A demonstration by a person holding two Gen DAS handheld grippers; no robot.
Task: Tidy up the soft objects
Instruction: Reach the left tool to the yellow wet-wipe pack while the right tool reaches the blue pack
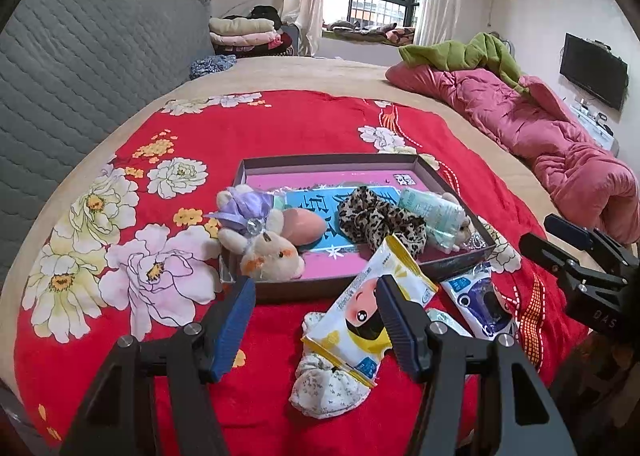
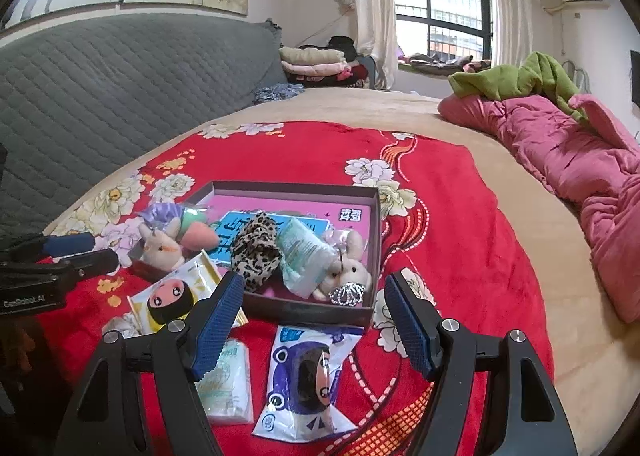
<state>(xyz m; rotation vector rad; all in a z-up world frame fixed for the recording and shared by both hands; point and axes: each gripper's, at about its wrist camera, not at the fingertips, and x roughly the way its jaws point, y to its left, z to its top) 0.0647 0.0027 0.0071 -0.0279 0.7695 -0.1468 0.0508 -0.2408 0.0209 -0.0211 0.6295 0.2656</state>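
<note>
A shallow dark box [image 1: 332,161] [image 2: 296,189] with a pink floor lies on the red flowered blanket. In it are a plush rabbit with a carrot [image 1: 272,244] [image 2: 162,246], a leopard scrunchie [image 1: 376,222] [image 2: 256,250], a pale green packet [image 1: 434,220] [image 2: 304,256] and a small plush [image 2: 348,270]. In front of the box lie a yellow-and-white packet [image 1: 368,308] [image 2: 176,298], a floral cloth [image 1: 324,388], a blue-and-white packet [image 1: 480,300] [image 2: 304,372] and a white tissue pack [image 2: 228,380]. My left gripper [image 1: 316,326] is open over the yellow packet. My right gripper [image 2: 314,322] is open above the blue packet.
A grey quilted headboard [image 1: 92,56] runs along the left. A pink quilt [image 1: 552,136] with a green garment [image 1: 464,52] lies at the right. Folded clothes [image 1: 244,34] are stacked at the far end, near a window. A TV [image 1: 592,70] hangs on the right wall.
</note>
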